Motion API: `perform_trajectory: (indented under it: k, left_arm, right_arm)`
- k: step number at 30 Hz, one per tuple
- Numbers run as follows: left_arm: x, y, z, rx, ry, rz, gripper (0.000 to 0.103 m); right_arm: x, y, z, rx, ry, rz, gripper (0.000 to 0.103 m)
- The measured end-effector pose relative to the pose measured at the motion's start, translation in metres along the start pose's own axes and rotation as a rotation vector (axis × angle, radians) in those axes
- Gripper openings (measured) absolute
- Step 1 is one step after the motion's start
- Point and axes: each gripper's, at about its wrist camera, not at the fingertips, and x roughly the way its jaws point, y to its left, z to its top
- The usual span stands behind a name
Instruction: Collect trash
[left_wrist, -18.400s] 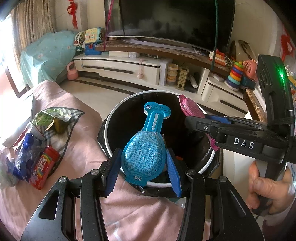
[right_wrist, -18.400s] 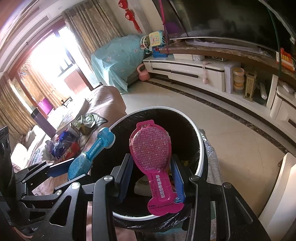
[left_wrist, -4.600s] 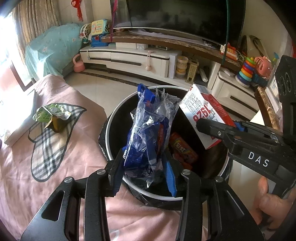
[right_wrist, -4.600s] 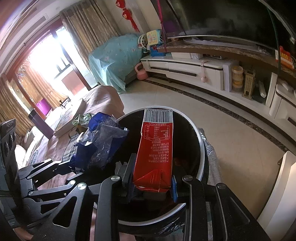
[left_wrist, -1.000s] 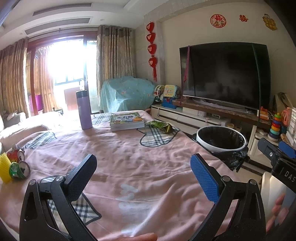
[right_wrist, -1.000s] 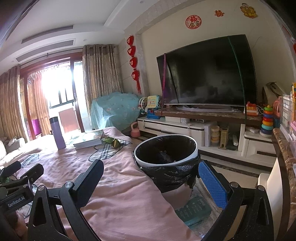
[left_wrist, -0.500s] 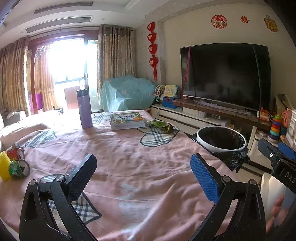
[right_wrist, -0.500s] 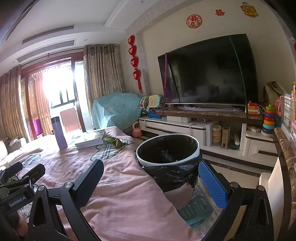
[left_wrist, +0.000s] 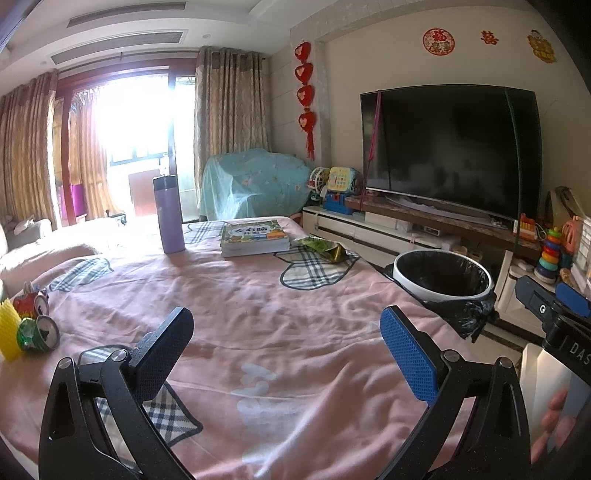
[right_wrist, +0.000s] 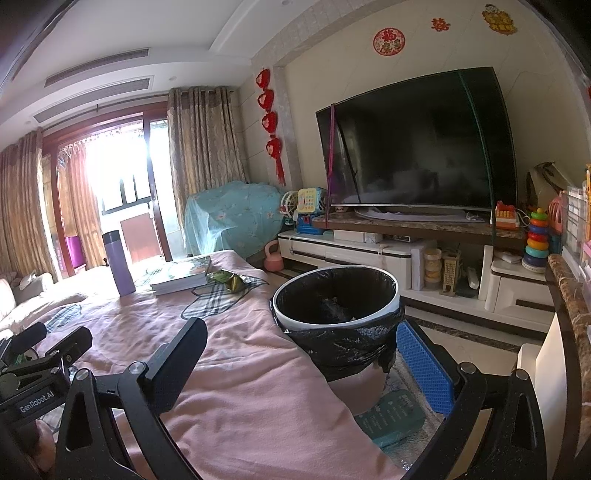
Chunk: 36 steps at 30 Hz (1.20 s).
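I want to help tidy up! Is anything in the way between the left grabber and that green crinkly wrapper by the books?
Nothing visible blocks it. Only bare pink blanket lies between the open left gripper and the green wrapper. The books sit beside it, off to the left.

Left hand-held gripper (left_wrist: 284, 349) and right hand-held gripper (right_wrist: 303, 363): jaws spread wide, empty.

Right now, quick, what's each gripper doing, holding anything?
Left gripper: open, holding nothing.
Right gripper: open, holding nothing.
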Motion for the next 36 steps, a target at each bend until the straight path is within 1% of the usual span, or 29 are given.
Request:
perform_trajectory:
  k: [36]
  left_arm:
    - [0.0048, 0.0017, -0.0034, 0.004, 0.016, -0.003, 0.103]
  right_arm:
    - [0.0004, 0.0071, -0.0021, -0.008, 0.002, 0.021, 0.103]
